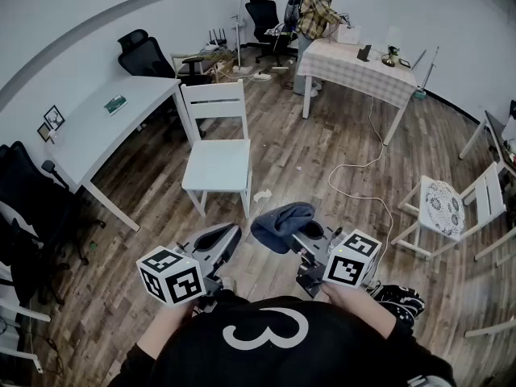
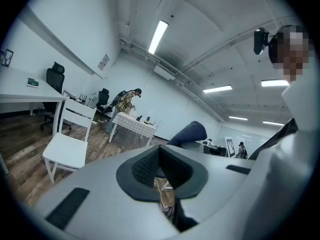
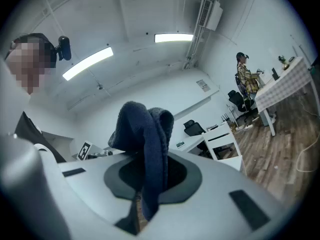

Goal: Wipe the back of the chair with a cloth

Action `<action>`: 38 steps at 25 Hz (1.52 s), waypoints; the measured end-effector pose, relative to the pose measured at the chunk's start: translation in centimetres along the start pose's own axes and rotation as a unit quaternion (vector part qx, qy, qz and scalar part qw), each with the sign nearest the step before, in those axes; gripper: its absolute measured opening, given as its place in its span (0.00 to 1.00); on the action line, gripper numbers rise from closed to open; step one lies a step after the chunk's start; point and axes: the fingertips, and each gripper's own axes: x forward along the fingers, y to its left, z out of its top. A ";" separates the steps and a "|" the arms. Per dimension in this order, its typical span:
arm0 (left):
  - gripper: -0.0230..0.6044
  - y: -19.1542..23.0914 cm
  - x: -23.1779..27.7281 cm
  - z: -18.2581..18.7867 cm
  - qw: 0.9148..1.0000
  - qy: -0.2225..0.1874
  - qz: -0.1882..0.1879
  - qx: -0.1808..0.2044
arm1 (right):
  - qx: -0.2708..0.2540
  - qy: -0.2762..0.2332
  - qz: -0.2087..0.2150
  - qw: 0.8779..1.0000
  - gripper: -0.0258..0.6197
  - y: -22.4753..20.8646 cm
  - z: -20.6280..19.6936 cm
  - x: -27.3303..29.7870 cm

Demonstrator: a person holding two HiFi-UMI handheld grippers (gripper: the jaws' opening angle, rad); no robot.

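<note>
**Right tool** [image 1: 309, 240]: held low in front of the person in the black top [image 1: 266, 345]. Its jaws are clamped on the cloth.

**Cloth** [image 1: 282, 222]: dark blue and thick. It bunches up above the right tool's jaws, and the right gripper view shows one fold hanging down between them. It hangs in the air off the front edge of the chair seat, clear of the chair and well apart from its back.

**Left tool** [image 1: 219, 239]: held level with the right one, just beside the cloth. Its jaws are together with nothing between them.

**Chair** [image 1: 218, 164]: white wood, upright on the plank floor [image 1: 322, 147], seat towards the person. Its slatted back [image 1: 214, 101] is on the far side, near the corner of the white desk [image 1: 97, 127].

**Scrap of paper** [image 1: 262, 194]: on the floor just beside the chair's front leg.

**White cable** [image 1: 355, 172]: trails across the floor to the right of the chair.

**Second white chair** [image 1: 442, 208]: stands at the right and carries a patterned cushion.

**Checked desk** [image 1: 355, 67]: at the far end of the room, with small items on top. A second person [image 1: 318, 10] in a plaid shirt and backpack stands at it.

**Black office chairs** [image 1: 145, 55]: along the far wall.
</note>
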 end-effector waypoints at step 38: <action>0.06 38.1 4.9 13.6 0.998 0.020 0.022 -0.062 | 0.064 0.044 -0.037 0.996 0.12 -18.2 -1.1 35.6</action>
